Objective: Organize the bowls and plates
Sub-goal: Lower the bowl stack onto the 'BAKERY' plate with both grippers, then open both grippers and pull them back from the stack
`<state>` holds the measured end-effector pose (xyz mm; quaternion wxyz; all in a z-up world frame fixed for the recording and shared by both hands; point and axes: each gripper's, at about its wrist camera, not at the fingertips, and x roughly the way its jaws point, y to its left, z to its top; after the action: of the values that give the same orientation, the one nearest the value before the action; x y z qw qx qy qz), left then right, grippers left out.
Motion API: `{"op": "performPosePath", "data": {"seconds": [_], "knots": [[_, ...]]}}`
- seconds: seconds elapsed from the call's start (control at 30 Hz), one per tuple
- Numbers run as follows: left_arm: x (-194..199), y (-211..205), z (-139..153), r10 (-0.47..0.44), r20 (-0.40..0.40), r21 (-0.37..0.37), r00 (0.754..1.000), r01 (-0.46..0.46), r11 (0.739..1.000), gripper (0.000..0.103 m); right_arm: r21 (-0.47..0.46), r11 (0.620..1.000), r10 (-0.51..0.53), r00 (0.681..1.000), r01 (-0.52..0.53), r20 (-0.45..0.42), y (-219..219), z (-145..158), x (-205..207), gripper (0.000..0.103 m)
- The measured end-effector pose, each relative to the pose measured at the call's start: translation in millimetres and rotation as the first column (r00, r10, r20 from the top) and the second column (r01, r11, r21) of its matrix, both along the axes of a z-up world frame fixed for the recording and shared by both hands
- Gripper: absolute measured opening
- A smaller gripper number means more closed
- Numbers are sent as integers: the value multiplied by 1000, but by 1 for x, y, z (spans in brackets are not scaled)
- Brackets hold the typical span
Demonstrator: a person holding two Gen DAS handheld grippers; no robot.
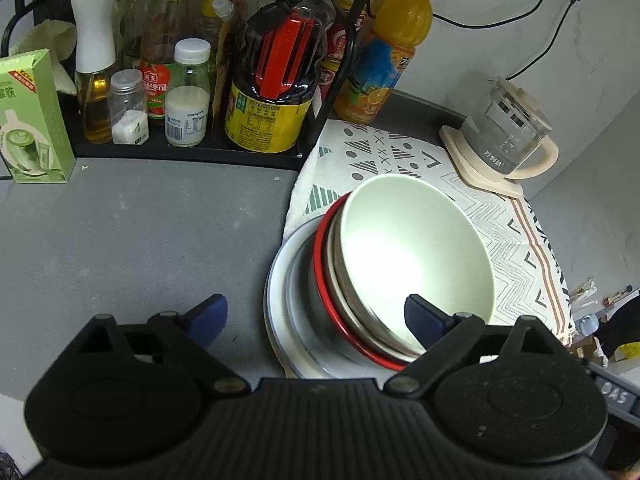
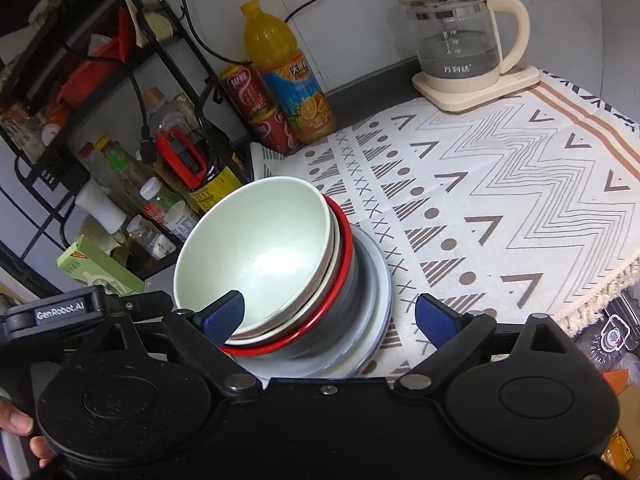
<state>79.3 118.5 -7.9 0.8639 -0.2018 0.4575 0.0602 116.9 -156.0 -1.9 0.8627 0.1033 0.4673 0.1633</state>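
Black grippers, blue fingers; "GenRobot.AI" label, seemingly.

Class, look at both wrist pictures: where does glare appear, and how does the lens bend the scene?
Left wrist view: a strong white glare fills the inside of the top bowl; the counter edge curves from fisheye distortion. Right wrist view: a softer bright patch sits in the same bowl; the kettle and patterned cloth bow outward.
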Motion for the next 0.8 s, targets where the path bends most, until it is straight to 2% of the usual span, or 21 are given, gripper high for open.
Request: {"op": "performPosePath", "data": {"seconds": [0.13, 0.2, 0.27, 0.8], "knots": [[-12, -12, 6, -1, 26, 26, 1000, 1, 1000, 102, 0, 1000, 0, 1000, 0, -3, -13, 7, -11, 92], [-20, -16, 8, 18, 30, 25, 999, -18, 1000, 102, 4, 1000, 0, 1000, 0, 0, -18, 13, -18, 94], [-27, -20, 11, 42, 20, 22, 999, -43, 999, 102, 1, 1000, -1, 1000, 1, 24, -23, 18, -27, 102], [-83, -61, 29, -10, 44, 55, 999, 8, 998, 103, 21, 998, -58, 997, 57, 53, -57, 37, -80, 103]]}}
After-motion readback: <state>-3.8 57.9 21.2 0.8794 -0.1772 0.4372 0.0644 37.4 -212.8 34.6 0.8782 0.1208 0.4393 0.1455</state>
